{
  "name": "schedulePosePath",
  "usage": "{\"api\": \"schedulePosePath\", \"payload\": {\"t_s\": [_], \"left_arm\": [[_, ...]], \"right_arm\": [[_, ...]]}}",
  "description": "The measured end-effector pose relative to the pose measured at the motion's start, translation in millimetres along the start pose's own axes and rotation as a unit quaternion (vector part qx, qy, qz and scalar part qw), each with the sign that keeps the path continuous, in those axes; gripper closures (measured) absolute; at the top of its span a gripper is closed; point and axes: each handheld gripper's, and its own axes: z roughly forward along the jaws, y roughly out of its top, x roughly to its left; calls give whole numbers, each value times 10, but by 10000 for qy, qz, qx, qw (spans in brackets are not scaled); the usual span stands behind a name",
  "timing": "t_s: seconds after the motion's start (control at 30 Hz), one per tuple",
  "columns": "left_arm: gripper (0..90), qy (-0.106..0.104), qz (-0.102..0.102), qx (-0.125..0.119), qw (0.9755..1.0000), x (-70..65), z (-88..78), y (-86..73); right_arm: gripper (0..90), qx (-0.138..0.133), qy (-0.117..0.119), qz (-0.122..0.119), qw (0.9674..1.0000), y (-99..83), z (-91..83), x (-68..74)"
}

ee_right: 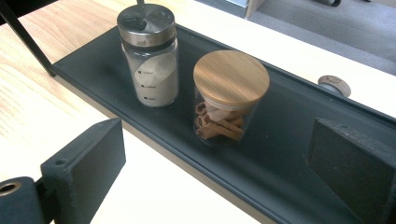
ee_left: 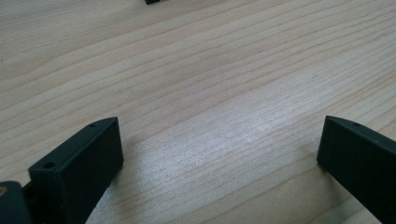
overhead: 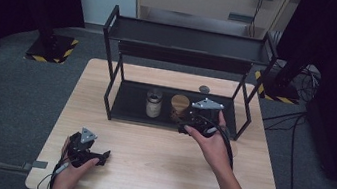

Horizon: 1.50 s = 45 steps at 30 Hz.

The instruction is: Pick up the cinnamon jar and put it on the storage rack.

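Here a table (overhead: 154, 173) is seen carrying a black rack (overhead: 183, 51), on whose lower shelf (ee_right: 289, 154) two jars stand just beside each other: a shaker (ee_right: 149, 60) with a metal cap and a jar (ee_right: 229, 98) of cinnamon sticks under a wooden lid. The right gripper (ee_right: 215, 163) is held released and empty before the jar; the left gripper (ee_left: 219, 163), also released, is rested on the table. The jar is probably best approached level, jaws kept wide, clear of the shaker.
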Motion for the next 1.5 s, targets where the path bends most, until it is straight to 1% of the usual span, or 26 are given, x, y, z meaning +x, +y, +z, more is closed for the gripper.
{"api": "schedulePosePath", "payload": {"t_s": [0.1, 0.27, 0.33, 0.4, 0.7, 0.87, 0.9, 1.07, 1.2, 1.5], "left_arm": [[0, 0, 1, 1, 10000, 0, 0, 0], [0, 0, 0, 0, 10000, 0, 0, 0], [0, 0, 0, 0, 10000, 0, 0, 0], [0, 0, 0, 0, 10000, 0, 0, 0], [0, 0, 1, 0, 10000, 0, 0, 0], [0, 0, 0, -1, 10000, 0, 0, 0], [0, 0, 0, -2, 10000, 0, 0, -1], [0, 1, -1, -2, 10000, -1, 0, -1], [0, 0, 1, -2, 10000, 0, 0, -1], [0, 1, 0, -2, 10000, 0, 0, -1]], "right_arm": [[44, 16, -12, 55, 10000, -12, -49, -28], [44, 8, -21, 78, 10000, -48, -120, -72], [44, 16, -17, 80, 10000, -62, -148, -83], [44, 7, -6, 30, 10000, -79, -173, -94], [42, 10, -8, 82, 10000, -162, -293, -154], [37, 19, -19, 197, 9998, -227, -361, -199], [38, 8, -17, 179, 9998, -245, -369, -209], [38, 57, -48, 216, 9997, -298, -407, -238], [38, 39, -79, 217, 9997, -346, -461, -276], [38, -6, -160, 325, 9993, -465, -595, -365]]}}
